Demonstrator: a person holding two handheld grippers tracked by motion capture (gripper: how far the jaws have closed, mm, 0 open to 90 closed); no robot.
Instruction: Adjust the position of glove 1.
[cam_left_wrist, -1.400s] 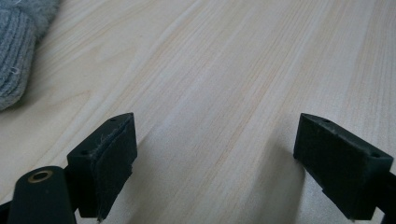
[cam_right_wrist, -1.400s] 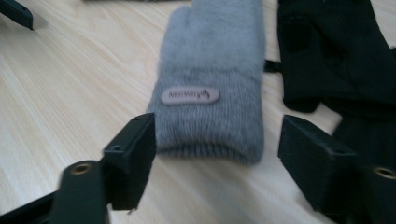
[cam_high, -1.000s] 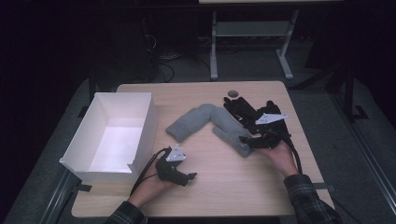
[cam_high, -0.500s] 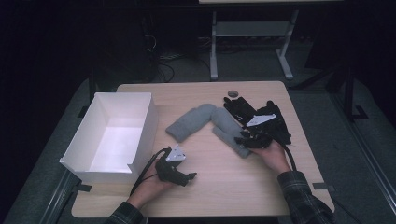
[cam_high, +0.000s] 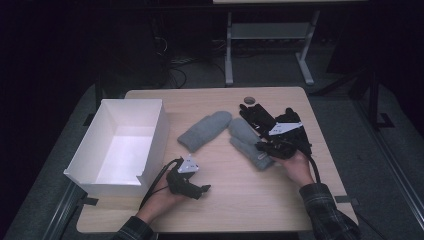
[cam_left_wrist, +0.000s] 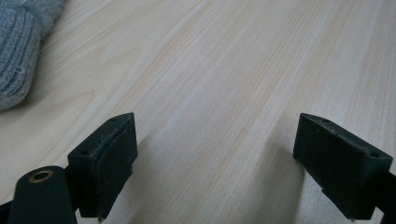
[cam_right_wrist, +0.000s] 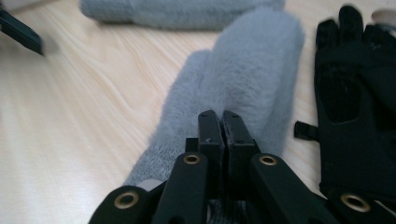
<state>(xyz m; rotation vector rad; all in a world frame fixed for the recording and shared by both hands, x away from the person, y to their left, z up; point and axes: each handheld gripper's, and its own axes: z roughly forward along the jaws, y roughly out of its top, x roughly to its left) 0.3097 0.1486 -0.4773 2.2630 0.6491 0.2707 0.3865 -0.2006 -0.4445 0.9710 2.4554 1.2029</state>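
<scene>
Two grey mittens lie mid-table. My right gripper (cam_high: 262, 147) sits at the cuff end of the right mitten (cam_high: 245, 135). In the right gripper view its jaws have just been closing, and the right gripper (cam_right_wrist: 222, 126) now stands shut, pinching the fuzzy mitten (cam_right_wrist: 252, 70) at the cuff. The left mitten (cam_high: 204, 131) lies apart, angled toward the box. My left gripper (cam_high: 202, 189) rests on the table near the front edge. In the left gripper view it (cam_left_wrist: 219, 163) is wide open over bare wood, with a mitten cuff (cam_left_wrist: 18, 46) off to the far left.
A white open box (cam_high: 150, 130) stands at the table's left. A pair of black gloves (cam_high: 260, 116) lies just right of the held mitten, one black glove (cam_right_wrist: 355, 93) close beside the jaws. A small round object (cam_high: 248, 100) sits near the far edge.
The right gripper's jaws closed on the right mitten's cuff and the hand shifted slightly. The left hand and gripper stayed still.
</scene>
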